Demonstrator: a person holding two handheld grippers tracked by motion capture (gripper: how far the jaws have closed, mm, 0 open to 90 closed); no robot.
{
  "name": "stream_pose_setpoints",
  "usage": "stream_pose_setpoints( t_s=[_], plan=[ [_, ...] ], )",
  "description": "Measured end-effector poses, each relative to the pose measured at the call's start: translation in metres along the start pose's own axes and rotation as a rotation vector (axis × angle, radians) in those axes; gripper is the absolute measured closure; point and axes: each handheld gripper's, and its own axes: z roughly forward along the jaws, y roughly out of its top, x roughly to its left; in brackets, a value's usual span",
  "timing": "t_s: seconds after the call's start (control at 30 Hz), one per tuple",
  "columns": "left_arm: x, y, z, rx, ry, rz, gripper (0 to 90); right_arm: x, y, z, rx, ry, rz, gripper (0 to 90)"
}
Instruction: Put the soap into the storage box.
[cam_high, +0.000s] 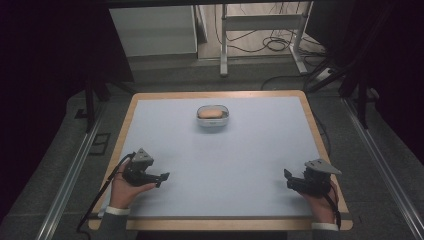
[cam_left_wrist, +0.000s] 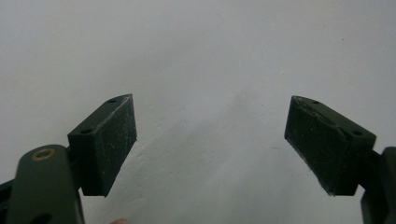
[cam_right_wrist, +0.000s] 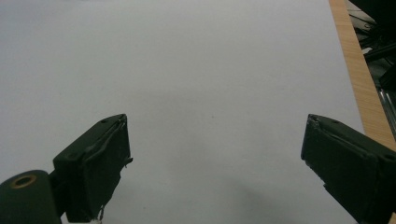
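Note:
A small white bowl (cam_high: 213, 117) with a tan, bread-like lump (cam_high: 212, 112) inside stands at the far middle of the pale mat (cam_high: 215, 165). My left gripper (cam_high: 162, 178) rests near the mat's front left corner, held by a hand, jaws pointing right. In the left gripper view it (cam_left_wrist: 210, 144) is open, with bare mat between the jaws. My right gripper (cam_high: 287, 178) sits near the front right corner, jaws pointing left. In the right gripper view it (cam_right_wrist: 215, 163) is open over bare mat. Both are far from the bowl.
The mat covers a wooden-edged table (cam_high: 320, 135), whose edge (cam_right_wrist: 359, 79) shows at the right of the right gripper view. Beyond the table are a white metal frame (cam_high: 260, 35), cables on the floor (cam_high: 275, 45) and dark stands at both sides.

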Motion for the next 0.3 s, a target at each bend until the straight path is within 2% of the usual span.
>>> stream_pose_setpoints(
  t_s=[0.2, 0.3],
  plan=[
    [0.0002, -0.0004, 0.0017, 0.000, -0.003, -0.002, 17.1, 0.0003, 0.0003, 0.0002, -0.003, -0.001, 0.001, 7.9],
    [-0.0017, 0.0002, 0.0043, 0.008, -0.008, 0.004, 17.0, 0.0028, 0.0050, 0.0020, -0.018, 0.033, 0.008, 7.9]
  ],
)
